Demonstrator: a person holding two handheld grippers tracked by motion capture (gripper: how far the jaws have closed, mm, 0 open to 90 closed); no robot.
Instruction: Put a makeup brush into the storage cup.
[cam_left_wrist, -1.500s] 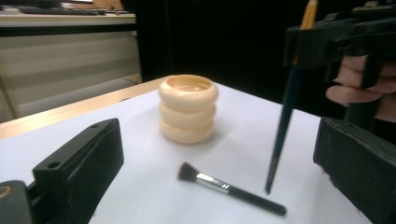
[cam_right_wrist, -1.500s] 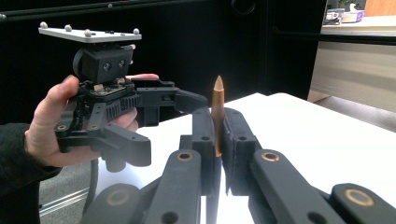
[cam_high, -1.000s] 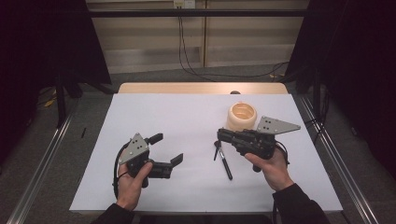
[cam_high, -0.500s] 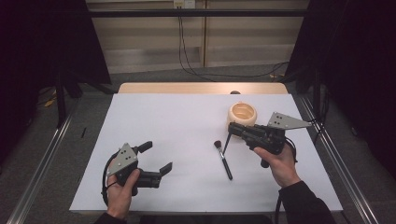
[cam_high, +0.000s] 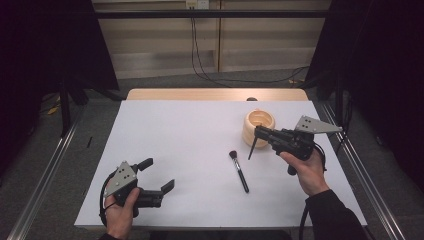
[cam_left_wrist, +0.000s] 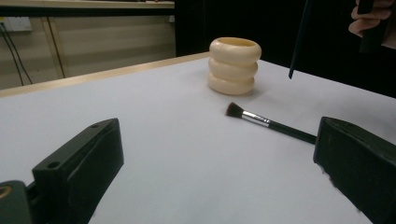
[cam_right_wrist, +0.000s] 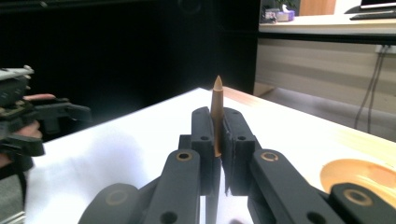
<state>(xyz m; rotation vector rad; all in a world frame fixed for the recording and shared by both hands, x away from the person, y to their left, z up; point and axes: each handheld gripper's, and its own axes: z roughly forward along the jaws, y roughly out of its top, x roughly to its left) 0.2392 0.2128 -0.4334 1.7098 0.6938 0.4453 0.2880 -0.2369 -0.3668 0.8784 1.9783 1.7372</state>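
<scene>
Two grippers: right gripper (cam_high: 256, 134) fingers clamp thin dark stick (cam_high: 252, 148) beside cream ringed holder (cam_high: 259, 127); left gripper (cam_high: 157, 175) fingers wide apart, empty; makeup brush (cam_high: 239, 171) lies on desk (cam_high: 190, 135).

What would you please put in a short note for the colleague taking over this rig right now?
Right tool: shut on a thin dark stick with a pointed brown tip, held off the table beside the cream ribbed holder, not yet in it.
Left tool: open, holding nothing, low over the near left part of the white table.
Makeup brush: lying flat on the table, in front of the holder, bristles toward the far side, untouched.
Done: stick picked up.
Left, probably: put the stick in the holder, then pick up the brush and do the same.
</scene>
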